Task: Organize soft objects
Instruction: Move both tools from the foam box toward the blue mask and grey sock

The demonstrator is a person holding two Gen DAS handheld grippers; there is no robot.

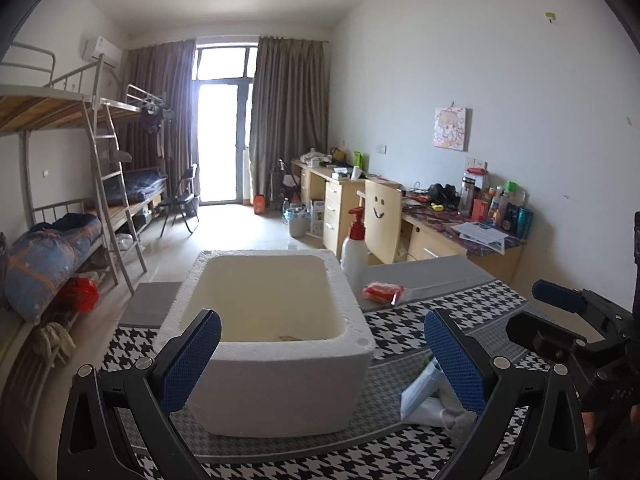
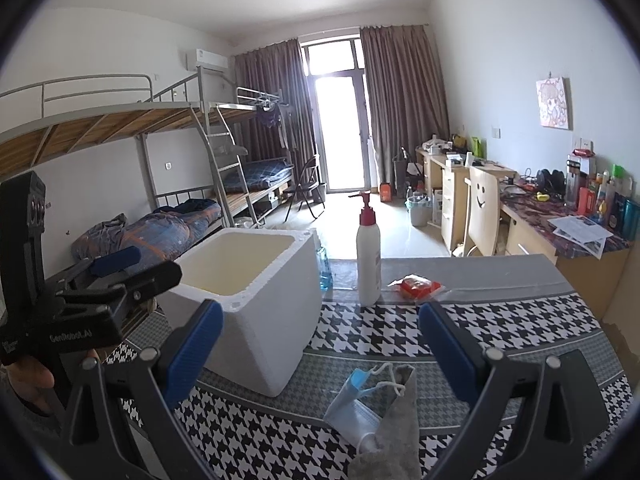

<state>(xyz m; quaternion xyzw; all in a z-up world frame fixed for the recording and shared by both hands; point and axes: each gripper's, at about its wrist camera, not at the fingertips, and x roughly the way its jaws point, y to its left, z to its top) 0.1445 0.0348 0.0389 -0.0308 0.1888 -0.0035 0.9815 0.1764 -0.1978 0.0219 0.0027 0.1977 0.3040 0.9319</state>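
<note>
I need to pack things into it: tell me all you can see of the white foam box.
The white foam box is thick-walled polystyrene with a rough rim, open-topped, no lid in sight, cream inside. It stands upright on the houndstooth tablecloth, left of the pump bottle. A small brownish scrap lies inside. Neither claw touches it.

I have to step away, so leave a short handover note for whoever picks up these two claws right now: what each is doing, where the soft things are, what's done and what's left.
Left claw: open, empty, held in front of the foam box.
Right claw: open, empty, above the soft pile.
Face mask and grey cloth lie together on the houndstooth table cover, right of the box. A red packet lies farther back, near the pump bottle.
Done: something small may already lie in the box; hard to tell.
Left: pick up mask and cloth, probably into the box.
</note>
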